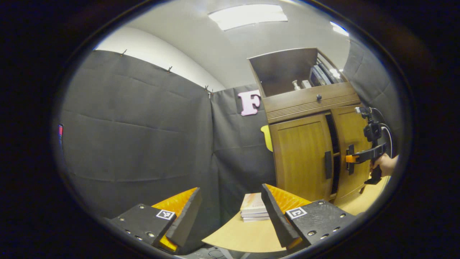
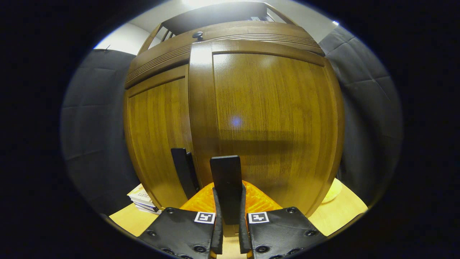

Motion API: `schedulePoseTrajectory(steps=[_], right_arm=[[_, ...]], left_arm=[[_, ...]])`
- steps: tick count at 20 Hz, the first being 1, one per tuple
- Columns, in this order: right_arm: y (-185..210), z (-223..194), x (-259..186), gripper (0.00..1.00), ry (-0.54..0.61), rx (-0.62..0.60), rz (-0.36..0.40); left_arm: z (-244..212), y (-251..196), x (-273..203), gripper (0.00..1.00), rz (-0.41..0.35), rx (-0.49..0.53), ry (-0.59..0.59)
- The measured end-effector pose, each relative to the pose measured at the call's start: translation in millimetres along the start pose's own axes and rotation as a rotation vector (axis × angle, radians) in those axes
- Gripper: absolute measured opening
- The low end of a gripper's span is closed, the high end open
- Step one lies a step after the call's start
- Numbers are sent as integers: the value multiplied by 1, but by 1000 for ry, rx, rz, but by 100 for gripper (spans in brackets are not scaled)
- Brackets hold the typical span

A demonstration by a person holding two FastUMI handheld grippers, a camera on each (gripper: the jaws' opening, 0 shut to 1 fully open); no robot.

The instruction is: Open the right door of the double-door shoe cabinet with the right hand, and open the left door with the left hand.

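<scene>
Right claw (image 2: 228, 230) around door handle (image 2: 225, 180)

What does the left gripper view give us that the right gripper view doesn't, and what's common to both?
Left gripper view: its own left gripper open and held back from the cabinet, the open shelf on top with small items, the hand holding the right gripper at the right door handle, and a dark gap between the two doors.

Right gripper view: a close look at the fingers clamped on that handle.

Both: the wooden cabinet, the left door handle, the drawer knob, the stack of books and the table.
</scene>
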State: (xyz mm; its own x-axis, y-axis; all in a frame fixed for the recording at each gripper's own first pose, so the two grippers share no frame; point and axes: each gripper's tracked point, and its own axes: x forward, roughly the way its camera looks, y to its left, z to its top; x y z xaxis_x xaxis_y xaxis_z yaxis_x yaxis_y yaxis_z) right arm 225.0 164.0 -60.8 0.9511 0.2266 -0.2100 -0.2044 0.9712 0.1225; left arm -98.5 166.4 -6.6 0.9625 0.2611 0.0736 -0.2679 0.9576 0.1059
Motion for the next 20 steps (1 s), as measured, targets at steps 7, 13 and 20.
schedulePoseTrajectory(steps=[7, 13, 20], right_arm=[[-11, -3, -35, 19, 11, 8, 29], [-24, -4, -64, 19, 25, 7, 33], [-48, -8, -101, 19, 33, 9, 24]], left_arm=[[7, -9, -6, 97, -90, -21, -16], [11, -11, -1, 97, -169, -42, -22], [14, -19, 1, 97, -260, -65, -28]])
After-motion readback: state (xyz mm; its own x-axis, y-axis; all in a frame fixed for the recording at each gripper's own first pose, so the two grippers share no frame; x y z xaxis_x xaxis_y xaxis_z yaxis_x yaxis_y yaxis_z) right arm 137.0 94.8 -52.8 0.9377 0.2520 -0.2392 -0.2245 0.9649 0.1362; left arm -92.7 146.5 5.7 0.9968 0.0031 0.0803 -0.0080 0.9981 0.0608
